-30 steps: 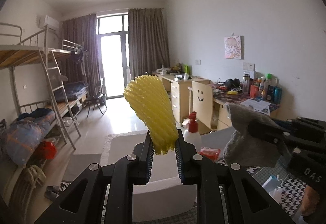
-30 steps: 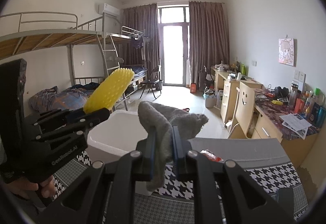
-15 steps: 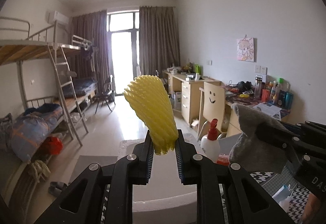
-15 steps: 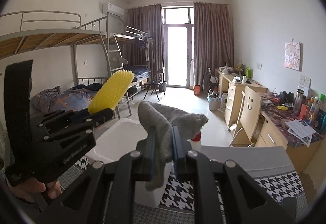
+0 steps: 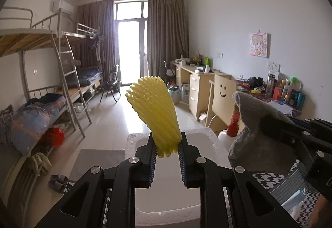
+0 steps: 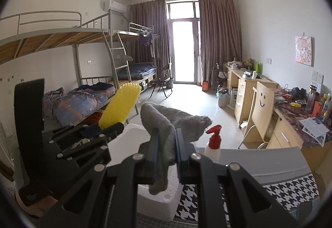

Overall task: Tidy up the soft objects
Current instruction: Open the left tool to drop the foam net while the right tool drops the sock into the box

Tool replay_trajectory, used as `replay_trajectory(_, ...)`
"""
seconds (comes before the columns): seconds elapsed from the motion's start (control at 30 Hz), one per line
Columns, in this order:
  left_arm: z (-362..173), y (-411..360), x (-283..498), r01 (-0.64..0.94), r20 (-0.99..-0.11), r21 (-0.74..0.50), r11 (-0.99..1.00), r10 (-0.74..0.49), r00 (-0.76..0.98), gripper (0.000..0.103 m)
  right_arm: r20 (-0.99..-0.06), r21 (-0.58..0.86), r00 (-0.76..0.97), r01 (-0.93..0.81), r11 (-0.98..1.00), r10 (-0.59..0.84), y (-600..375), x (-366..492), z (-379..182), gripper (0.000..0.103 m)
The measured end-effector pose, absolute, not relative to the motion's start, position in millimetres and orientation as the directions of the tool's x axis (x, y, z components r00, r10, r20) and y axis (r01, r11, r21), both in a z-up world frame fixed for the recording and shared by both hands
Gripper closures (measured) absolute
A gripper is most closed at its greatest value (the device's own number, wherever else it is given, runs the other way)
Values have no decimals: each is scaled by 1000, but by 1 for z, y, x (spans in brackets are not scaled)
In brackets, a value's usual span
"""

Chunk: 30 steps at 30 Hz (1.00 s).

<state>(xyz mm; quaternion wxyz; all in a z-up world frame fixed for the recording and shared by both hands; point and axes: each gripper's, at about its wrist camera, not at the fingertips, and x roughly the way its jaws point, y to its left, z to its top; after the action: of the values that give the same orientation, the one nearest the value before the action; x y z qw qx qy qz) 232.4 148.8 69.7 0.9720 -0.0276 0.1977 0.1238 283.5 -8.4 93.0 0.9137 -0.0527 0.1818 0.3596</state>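
Yellow foam net (image 5: 154, 117) pinched in left jaws, grey cloth (image 6: 166, 124) in right; only right view shows houndstooth mat (image 6: 290, 188).

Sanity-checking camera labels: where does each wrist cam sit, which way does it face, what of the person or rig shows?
Left wrist: rides the left gripper, facing down the room over the white foam box; jaws clamp the yellow foam net; right gripper enters at the right edge.
Right wrist: rides the right gripper, same heading; jaws clamp the grey cloth; left gripper and a bit of hand at left.
Shared: box, net, cloth, red-capped spray bottle.
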Motion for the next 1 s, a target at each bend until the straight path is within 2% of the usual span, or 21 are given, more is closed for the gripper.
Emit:
replay_trajectory(0.23,62,157,246,-231,-440,-29,972,195,876,81,-399,48,662,-676,736,634,7,291,87,85)
replay_trajectory(0.3,61,158,247,-230,-443,-21,973,197,875,77,-403,42,666,-672,739,628,10,290,86,85)
replay_trajectory(0.33,60,159,247,-233,-450,-20,972,200,871,67,-405,38,667,-672,740,626,12,289,85,85)
replay_trajectory(0.37,60,161,248,-235,-454,-20,972,200,868,50,-407,37,667,-671,740,625,13,290,85,85)
replay_trajectory(0.4,61,164,246,-241,-455,-27,970,203,867,41,-408,36,667,-670,742,623,13,290,84,85)
replay_trajectory(0.43,62,167,245,-251,-450,-33,967,210,868,27,-407,39,670,-667,744,621,12,292,85,85)
replay_trajectory(0.47,64,169,243,-260,-444,-38,965,216,870,23,-406,39,672,-664,747,619,12,293,84,85)
replay_trajectory(0.53,69,173,240,-276,-437,-40,960,231,869,22,-413,33,677,-658,752,610,14,295,83,85)
replay_trajectory(0.67,77,181,230,-313,-405,-55,948,265,875,6,-426,31,673,-657,753,605,18,296,81,85)
replay_trajectory(1.0,87,185,221,-363,-354,-52,931,322,878,1,-441,1,671,-664,747,597,35,291,87,85)
